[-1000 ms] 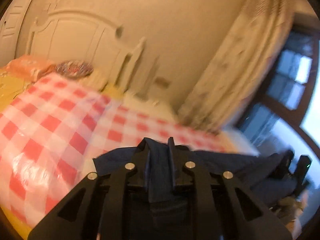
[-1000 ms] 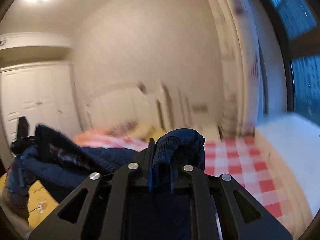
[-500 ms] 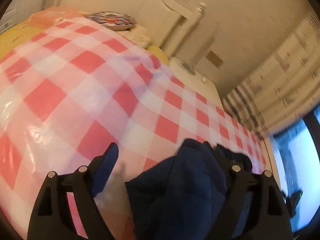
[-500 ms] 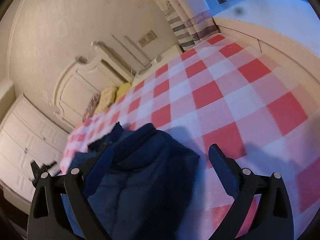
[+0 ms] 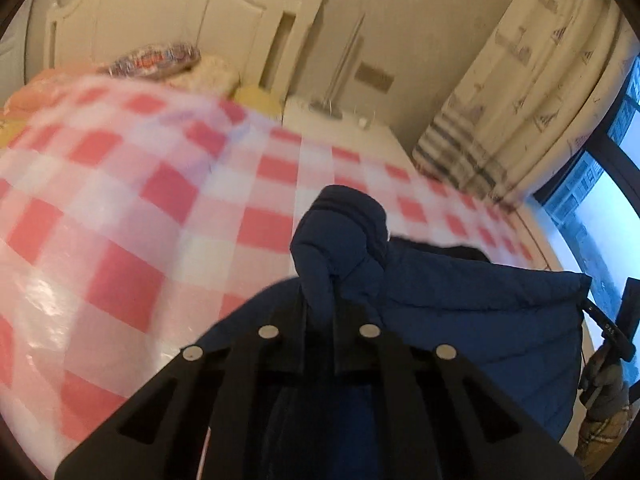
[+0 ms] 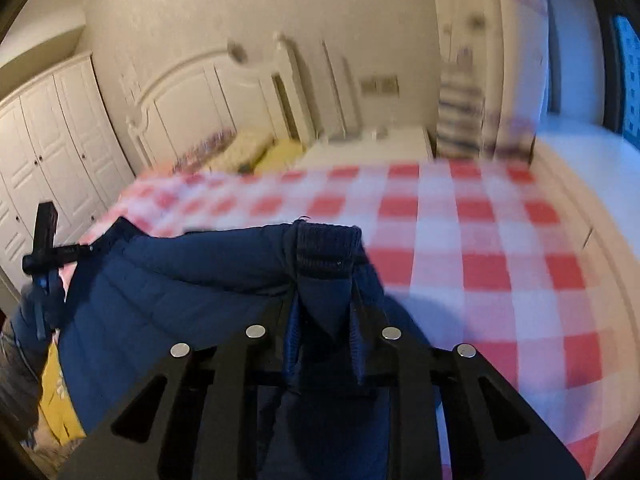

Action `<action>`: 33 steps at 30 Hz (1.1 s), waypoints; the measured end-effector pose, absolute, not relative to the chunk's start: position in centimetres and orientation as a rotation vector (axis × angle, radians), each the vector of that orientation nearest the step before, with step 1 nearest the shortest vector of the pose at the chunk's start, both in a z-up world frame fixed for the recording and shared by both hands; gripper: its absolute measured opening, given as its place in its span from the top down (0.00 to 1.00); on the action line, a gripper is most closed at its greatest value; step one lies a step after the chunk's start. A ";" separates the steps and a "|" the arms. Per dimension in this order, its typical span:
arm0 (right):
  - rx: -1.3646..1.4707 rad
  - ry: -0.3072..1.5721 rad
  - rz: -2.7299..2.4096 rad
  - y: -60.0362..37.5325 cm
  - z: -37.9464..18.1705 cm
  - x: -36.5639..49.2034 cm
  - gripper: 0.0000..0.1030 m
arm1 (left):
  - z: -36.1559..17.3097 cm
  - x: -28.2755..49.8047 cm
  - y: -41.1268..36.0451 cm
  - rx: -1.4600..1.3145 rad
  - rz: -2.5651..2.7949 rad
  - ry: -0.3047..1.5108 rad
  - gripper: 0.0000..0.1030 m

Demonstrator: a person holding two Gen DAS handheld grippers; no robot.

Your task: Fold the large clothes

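Note:
A dark navy padded jacket [image 5: 460,300] hangs spread between my two grippers over the red-and-white checked bed cover [image 5: 120,240]. My left gripper [image 5: 324,304] is shut on a bunched fold of the jacket, which sticks up past the fingertips. In the right wrist view the jaws of my right gripper [image 6: 324,300] are closing, and the pads press on the jacket's ribbed knit cuff [image 6: 326,250]. The jacket body [image 6: 180,280] stretches left toward the left gripper [image 6: 44,248]. The right gripper [image 5: 612,332] shows at the left wrist view's far right edge.
A cream headboard [image 5: 160,20] and pillows [image 5: 200,76] stand at the bed's far end, with a white nightstand [image 6: 372,146] beside them. A patterned curtain [image 5: 520,80] and window [image 5: 600,208] lie on the right. White wardrobe doors [image 6: 52,140] line the left wall.
Half a second ago both grippers stood open over the jacket lying on the bed. Now both are closed on it again, and both views look more level across the bed.

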State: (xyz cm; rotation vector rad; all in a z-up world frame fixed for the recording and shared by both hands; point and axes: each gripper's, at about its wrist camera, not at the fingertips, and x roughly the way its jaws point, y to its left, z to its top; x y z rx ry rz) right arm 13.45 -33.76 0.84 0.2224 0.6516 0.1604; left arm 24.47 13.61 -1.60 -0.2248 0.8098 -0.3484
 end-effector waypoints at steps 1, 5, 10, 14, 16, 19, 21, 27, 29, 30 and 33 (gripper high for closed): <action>0.231 0.663 0.139 -34.0 1.0 14.1 0.78 | -1.3 24.7 13.4 -0.227 -0.339 0.815 0.91; 0.205 0.799 -0.015 -34.8 -2.3 18.4 0.67 | -4.0 27.6 12.5 -0.179 -0.161 0.893 0.61; 0.285 0.799 -0.072 -36.1 -4.6 18.4 0.67 | -5.7 27.8 15.6 -0.319 -0.073 0.891 0.41; 0.204 0.698 -0.070 -34.2 -1.1 16.2 0.67 | -0.8 24.3 14.1 -0.164 -0.058 0.710 0.30; 0.162 0.666 -0.024 -32.2 0.7 15.1 0.67 | 1.6 22.3 12.0 -0.096 -0.110 0.633 0.13; 0.035 0.726 0.022 -27.9 1.2 15.3 0.67 | 3.5 19.6 6.9 0.037 -0.184 0.550 0.04; -0.019 0.787 0.033 -25.8 -0.3 16.6 0.67 | 2.9 19.4 3.2 0.141 -0.223 0.565 0.03; -0.038 0.932 0.051 -23.3 -7.1 20.5 0.66 | -6.3 23.3 -2.9 0.401 -0.139 0.744 0.03; -0.036 0.946 0.054 -23.4 -7.3 20.9 0.66 | -7.0 24.7 -1.7 0.314 -0.137 0.801 0.02; -0.022 0.950 0.062 -23.6 -7.5 21.0 0.66 | -7.1 24.8 -1.3 0.300 -0.130 0.803 0.02; 0.030 0.950 0.083 -24.3 -7.8 21.0 0.66 | -7.5 24.7 -1.2 0.302 -0.127 0.807 0.02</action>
